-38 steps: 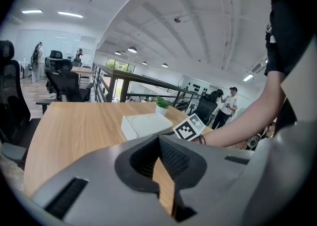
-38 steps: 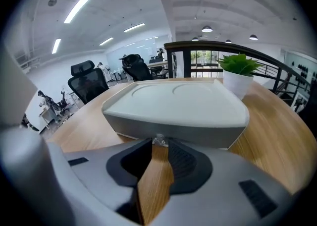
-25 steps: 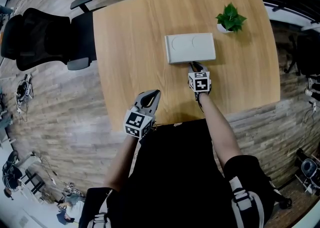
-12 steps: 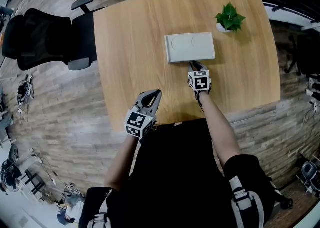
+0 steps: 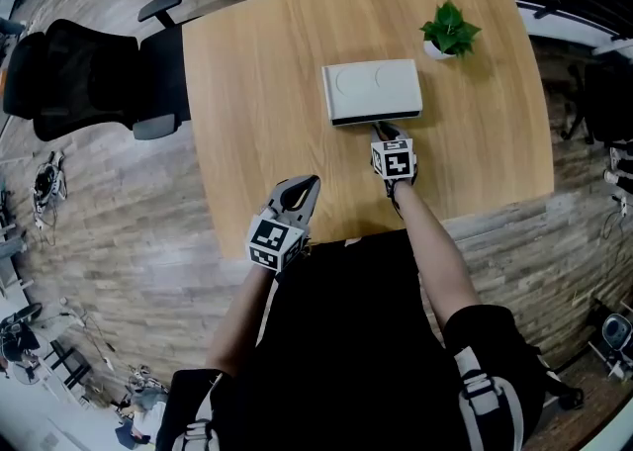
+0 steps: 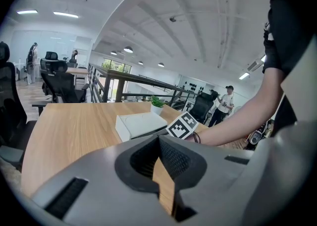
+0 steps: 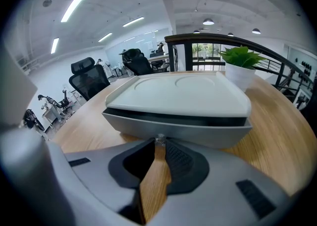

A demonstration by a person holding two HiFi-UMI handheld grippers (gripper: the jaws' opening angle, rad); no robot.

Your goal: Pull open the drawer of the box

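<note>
Now the drawer [image 7: 178, 130] is out a crack: a dark slit shows under the box [image 5: 373, 86] lid along its near edge, where the front looked flush half a second ago. The right gripper [image 7: 158, 143] is pinched on the small knob [image 7: 159, 140] at the drawer's front centre, jaws pressed onto it. The left gripper [image 5: 311, 182] hasn't moved; it sits over the near edge of the table [image 5: 247, 93] with jaws together and nothing in them. The box is mid-table, with the plant [image 5: 450, 32] just beyond its far right corner. The only print is the black-and-white square markers on the gripper cubes.
</note>
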